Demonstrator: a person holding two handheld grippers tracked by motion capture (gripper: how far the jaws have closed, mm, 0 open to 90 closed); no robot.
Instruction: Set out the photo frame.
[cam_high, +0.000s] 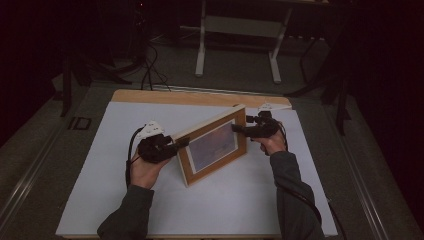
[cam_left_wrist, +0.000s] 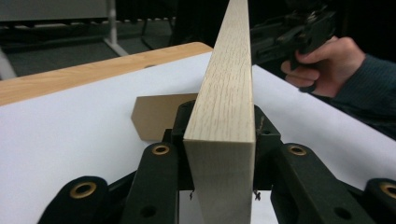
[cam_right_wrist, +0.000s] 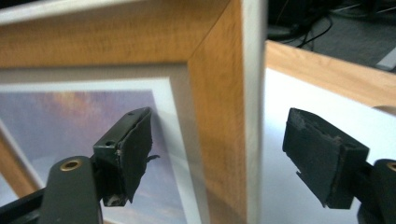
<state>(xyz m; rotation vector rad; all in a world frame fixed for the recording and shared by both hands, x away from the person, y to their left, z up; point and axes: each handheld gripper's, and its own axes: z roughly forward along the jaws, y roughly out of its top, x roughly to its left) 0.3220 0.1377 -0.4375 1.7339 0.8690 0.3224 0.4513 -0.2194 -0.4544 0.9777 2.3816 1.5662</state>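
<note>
A wooden picture frame (cam_high: 215, 145) with a purple-toned picture stands tilted on the white sheet (cam_high: 125, 190). My left gripper (cam_high: 180, 143) is shut on the frame's left edge; in the left gripper view the pale side (cam_left_wrist: 226, 93) sits tight between the pads of that gripper (cam_left_wrist: 224, 135). A brown card flap (cam_left_wrist: 159, 114) shows behind the frame. My right gripper (cam_high: 239, 128) straddles the frame's upper right corner (cam_right_wrist: 215, 93). In its own view it (cam_right_wrist: 233, 158) is open, one pad in front of the glass, the other well off the back.
The white sheet covers a wooden tabletop (cam_high: 200, 97). Beyond it stand a white desk's legs (cam_high: 200, 50), and cables (cam_high: 150, 70) lie on the dark floor. The other hand and its gripper (cam_left_wrist: 289, 37) show far right in the left gripper view.
</note>
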